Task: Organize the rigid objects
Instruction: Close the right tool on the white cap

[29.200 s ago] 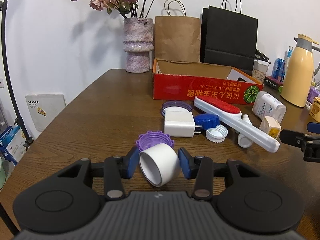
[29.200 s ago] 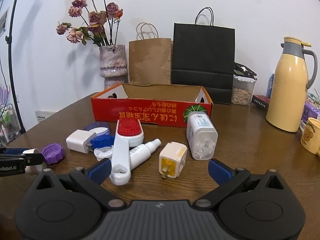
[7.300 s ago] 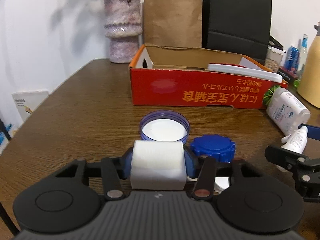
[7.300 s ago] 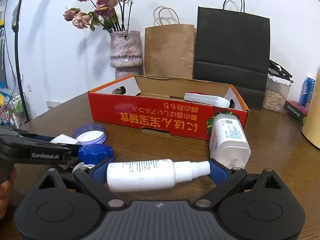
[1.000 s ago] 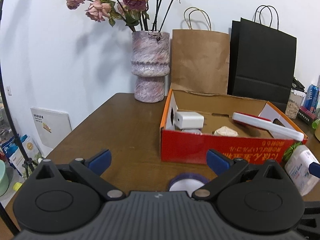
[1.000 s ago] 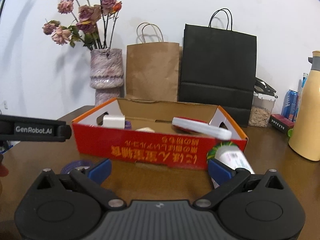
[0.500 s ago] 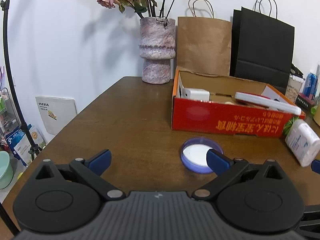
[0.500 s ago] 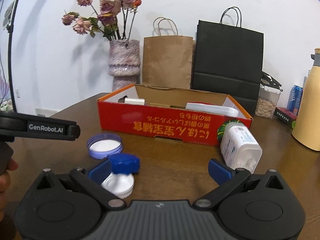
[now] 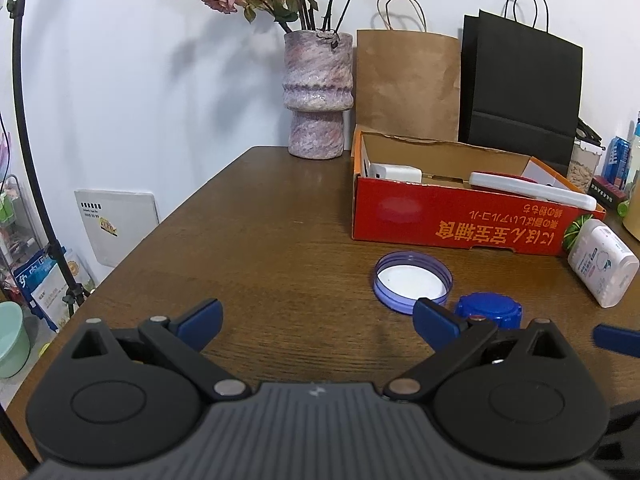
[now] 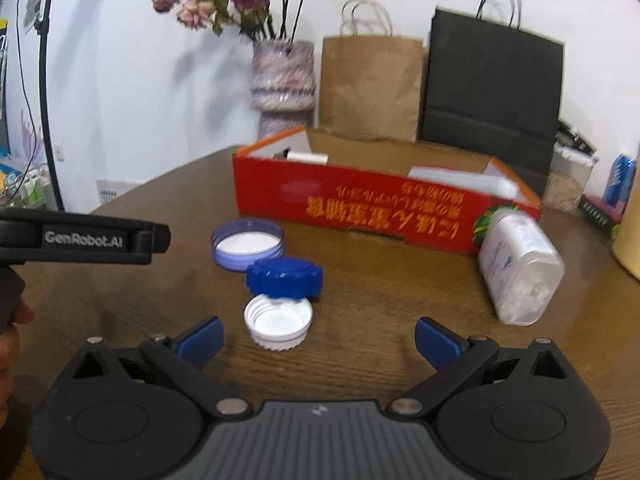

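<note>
1. Left tongs (image 9: 316,318): spread wide, nothing held; only bare bench (image 9: 248,248) is seen between the blue pads
2. Right tongs (image 10: 318,338): wide apart but closing; nothing gripped. White cap (image 10: 278,321) lies on the bench just ahead of the gap, nearer the left pad, not touched by either pad
3. Blue cap (image 10: 285,273) is seen just behind the white cap, its edge overlapping the white cap's rim; in the left view it (image 9: 489,312) is partly hidden by the right pad of the left tongs
4. Purple lid (image 10: 247,243) lies open side up with a white inside, just behind and left of the blue cap, in front of the red box (image 10: 360,204)
5. White bottle (image 10: 518,268) lies on its side at the box's front right corner, well apart from the caps
6. Box is open-topped, at the back of the bench. Inside: white plug (image 9: 394,171) at the left end, long white brush (image 9: 528,192) with a red face, one end resting over the right front rim
7. Behind the box: vase (image 9: 318,92) with dried flowers, brown paper bag (image 9: 408,84), black paper bag (image 9: 524,96)
8. Left tongs' arm (image 10: 80,238) is seen at the left edge of the right view, held by a hand (image 10: 10,344) at the lower left
</note>
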The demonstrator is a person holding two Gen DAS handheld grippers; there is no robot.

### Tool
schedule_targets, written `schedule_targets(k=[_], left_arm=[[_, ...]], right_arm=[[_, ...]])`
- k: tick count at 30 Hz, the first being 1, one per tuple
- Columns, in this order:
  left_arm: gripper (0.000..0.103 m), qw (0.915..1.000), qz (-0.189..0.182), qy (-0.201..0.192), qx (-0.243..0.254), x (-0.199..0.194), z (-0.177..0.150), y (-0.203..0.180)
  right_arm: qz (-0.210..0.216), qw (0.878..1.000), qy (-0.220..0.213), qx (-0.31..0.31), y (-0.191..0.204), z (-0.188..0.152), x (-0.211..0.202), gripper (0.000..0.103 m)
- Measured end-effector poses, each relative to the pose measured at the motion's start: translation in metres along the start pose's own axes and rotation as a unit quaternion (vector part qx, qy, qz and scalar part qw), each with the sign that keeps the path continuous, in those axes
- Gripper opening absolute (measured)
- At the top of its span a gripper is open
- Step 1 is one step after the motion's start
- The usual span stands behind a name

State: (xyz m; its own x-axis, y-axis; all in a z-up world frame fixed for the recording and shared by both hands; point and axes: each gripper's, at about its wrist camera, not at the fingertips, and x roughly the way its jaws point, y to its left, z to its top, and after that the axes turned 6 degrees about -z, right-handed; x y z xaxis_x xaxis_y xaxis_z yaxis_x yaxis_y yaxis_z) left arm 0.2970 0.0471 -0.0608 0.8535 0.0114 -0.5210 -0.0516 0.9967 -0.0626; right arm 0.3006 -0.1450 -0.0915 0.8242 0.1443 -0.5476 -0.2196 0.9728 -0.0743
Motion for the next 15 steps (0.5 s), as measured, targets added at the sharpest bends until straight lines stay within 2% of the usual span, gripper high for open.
schedule_targets(k=[6, 8, 9, 11, 15], left_arm=[[0.103, 1.0000, -0.002, 0.004, 0.001, -0.001, -0.002, 0.001], [0.103, 1.0000, -0.002, 0.005, -0.001, 0.000, -0.002, 0.002], [0.103, 1.0000, -0.003, 0.006, -0.002, 0.000, -0.002, 0.002], [0.103, 1.0000, -0.003, 0.006, -0.004, 0.000, -0.003, 0.003], [0.103, 1.0000, -0.003, 0.007, -0.004, 0.000, -0.002, 0.002]], right_arm=[[0.015, 0.999, 0.031, 0.010, 0.003, 0.004, 0.016, 0.081], [0.022, 0.999, 0.035, 0.008, 0.006, 0.006, 0.020, 0.067], [0.025, 0.999, 0.035, 0.004, 0.008, 0.006, 0.021, 0.064], [0.033, 0.999, 0.029, -0.002, 0.011, 0.007, 0.019, 0.040], [0.047, 0.999, 0.018, 0.001, 0.010, 0.007, 0.014, 0.039]])
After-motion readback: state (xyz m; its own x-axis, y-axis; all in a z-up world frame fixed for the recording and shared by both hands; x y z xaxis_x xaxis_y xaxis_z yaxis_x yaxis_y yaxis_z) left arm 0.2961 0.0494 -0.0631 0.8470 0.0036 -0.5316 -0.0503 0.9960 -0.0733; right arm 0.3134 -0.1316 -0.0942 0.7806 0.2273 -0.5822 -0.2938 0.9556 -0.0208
